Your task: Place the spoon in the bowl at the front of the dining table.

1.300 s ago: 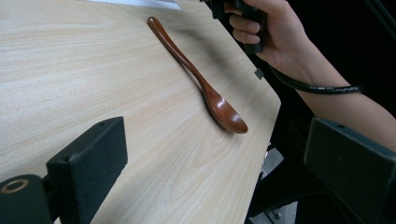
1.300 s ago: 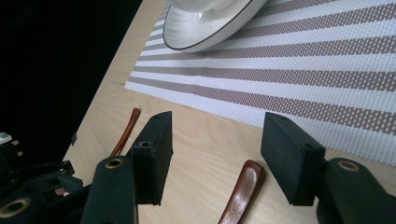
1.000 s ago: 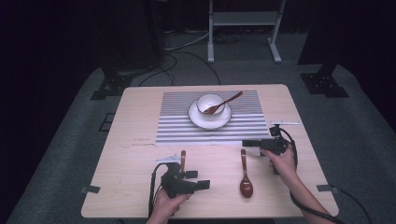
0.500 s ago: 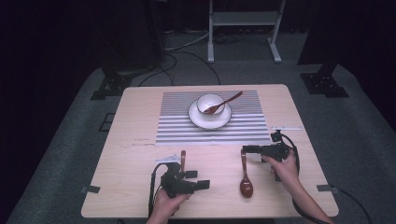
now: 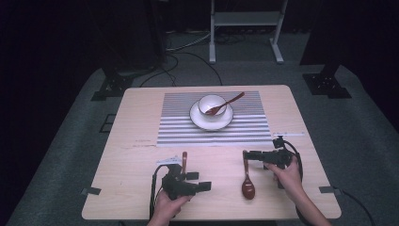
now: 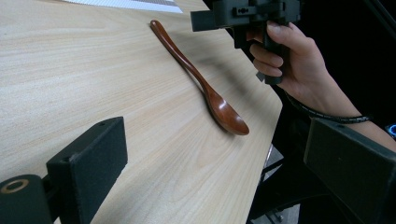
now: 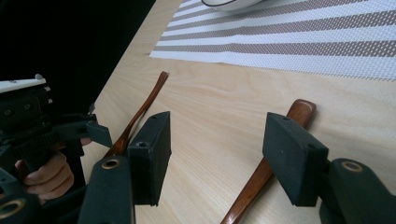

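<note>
Wooden spoon [image 5: 248,176] lies flat on the table [image 5: 141,141], bowl end toward the person, handle end just under the right gripper [image 5: 248,155]. Right gripper jaws are wide apart and hold nothing; in the right gripper view the handle [image 7: 261,172] runs past the inside of the right-hand jaw, low over the table, contact unclear. Left gripper [image 5: 204,186] sits well off to the side of that spoon, jaws also spread wide, nothing between them; in the left gripper view the spoon [image 6: 201,81] lies ahead with the right hand [image 6: 292,58] above its handle end. A second wooden spoon [image 5: 184,162] lies just beside the left gripper, partly hidden by it. Beyond both grippers: striped mat [image 5: 179,129], on it a white saucer [image 5: 197,120] and cup [image 5: 211,101] with a third spoon [image 5: 226,103] resting in the cup.
</note>
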Demonstrator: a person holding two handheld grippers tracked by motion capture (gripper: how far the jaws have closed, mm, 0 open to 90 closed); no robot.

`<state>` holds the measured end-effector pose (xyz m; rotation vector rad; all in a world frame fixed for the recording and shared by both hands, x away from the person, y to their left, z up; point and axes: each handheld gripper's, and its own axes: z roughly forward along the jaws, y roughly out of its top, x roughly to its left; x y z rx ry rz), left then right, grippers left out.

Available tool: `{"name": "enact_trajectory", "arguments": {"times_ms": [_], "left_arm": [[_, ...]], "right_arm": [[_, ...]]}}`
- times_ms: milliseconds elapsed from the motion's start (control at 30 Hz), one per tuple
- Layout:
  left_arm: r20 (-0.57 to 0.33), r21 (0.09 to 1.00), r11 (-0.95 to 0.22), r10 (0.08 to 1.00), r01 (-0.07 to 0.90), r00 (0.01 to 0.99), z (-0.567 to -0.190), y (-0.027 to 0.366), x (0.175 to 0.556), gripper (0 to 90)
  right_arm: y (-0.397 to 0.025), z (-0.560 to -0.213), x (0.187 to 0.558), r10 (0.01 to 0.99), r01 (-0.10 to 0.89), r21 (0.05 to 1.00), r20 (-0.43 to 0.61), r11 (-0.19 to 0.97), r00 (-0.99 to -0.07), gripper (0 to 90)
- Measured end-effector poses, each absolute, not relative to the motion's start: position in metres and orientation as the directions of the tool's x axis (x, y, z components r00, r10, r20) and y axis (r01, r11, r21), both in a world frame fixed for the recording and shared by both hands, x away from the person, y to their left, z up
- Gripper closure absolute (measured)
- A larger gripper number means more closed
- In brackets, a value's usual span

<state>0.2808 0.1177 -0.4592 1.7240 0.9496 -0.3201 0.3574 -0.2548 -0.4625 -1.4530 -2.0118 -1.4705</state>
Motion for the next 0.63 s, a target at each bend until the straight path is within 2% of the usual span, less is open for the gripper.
{"name": "enact_trajectory", "arguments": {"times_ms": [633], "left_arm": [[-0.626, 0.684, -0.092, 0.436, 0.724, 0.647, -0.459, 0.117, 0.281, 4.9]], "right_arm": [[-0.255, -0.474, 0.331, 0.514, 0.808, 0.586, 0.712, -0.059, -0.479, 39.4]]}}
